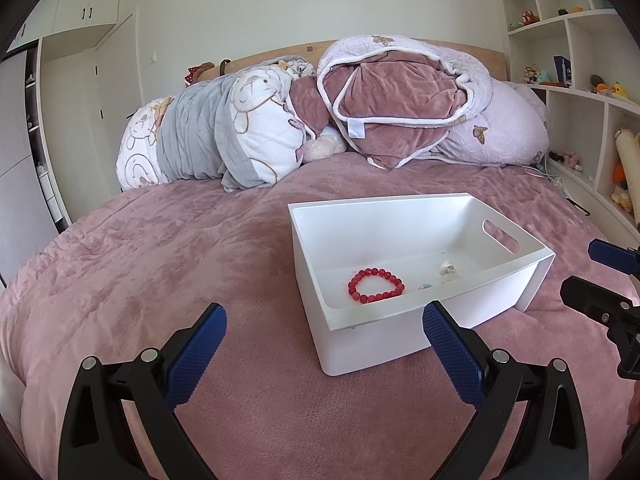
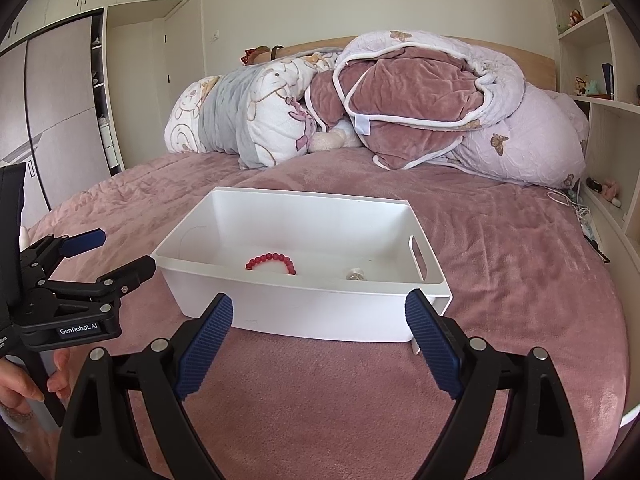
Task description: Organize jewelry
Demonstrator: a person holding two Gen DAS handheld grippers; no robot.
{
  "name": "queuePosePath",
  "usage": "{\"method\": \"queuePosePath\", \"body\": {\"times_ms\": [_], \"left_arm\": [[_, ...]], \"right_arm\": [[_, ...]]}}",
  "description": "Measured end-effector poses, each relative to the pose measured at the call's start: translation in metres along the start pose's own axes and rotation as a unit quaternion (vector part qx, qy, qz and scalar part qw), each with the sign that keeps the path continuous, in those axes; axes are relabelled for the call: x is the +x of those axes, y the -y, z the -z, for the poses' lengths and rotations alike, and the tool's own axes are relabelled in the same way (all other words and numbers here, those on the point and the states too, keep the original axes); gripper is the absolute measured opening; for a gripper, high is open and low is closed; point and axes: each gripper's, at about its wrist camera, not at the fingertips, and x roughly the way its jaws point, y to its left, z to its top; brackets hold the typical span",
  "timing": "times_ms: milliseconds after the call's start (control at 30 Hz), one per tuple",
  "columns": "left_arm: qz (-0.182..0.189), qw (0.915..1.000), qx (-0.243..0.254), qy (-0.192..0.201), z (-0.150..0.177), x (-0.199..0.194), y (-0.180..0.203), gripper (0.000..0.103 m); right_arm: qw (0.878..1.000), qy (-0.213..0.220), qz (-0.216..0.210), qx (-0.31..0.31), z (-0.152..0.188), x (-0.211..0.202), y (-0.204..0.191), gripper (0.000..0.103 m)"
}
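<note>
A white plastic bin with a handle slot stands on the pink bedspread; it also shows in the right wrist view. Inside lie a red bead bracelet, also seen in the right wrist view, a small white trinket and a bit of pale blue jewelry. My left gripper is open and empty, just short of the bin's near left corner. My right gripper is open and empty in front of the bin's near wall. Each gripper shows at the edge of the other's view.
Rolled quilts and pillows are piled at the headboard. Open shelves with toys run along the right of the bed. Wardrobes stand to the left. A white cable lies at the bed's right edge.
</note>
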Motion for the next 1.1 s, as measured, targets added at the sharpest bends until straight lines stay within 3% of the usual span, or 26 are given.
{"method": "queuePosePath", "body": {"times_ms": [433, 1100], "left_arm": [[-0.001, 0.9996, 0.02, 0.018, 0.0014, -0.0055, 0.0071, 0.099], [0.002, 0.9994, 0.006, 0.033, -0.0023, -0.009, 0.005, 0.099]], "right_arm": [[1.0, -0.009, -0.004, 0.004, 0.0012, 0.0049, 0.0016, 0.087], [1.0, -0.009, -0.004, 0.006, 0.0041, 0.0025, 0.0052, 0.087]]}}
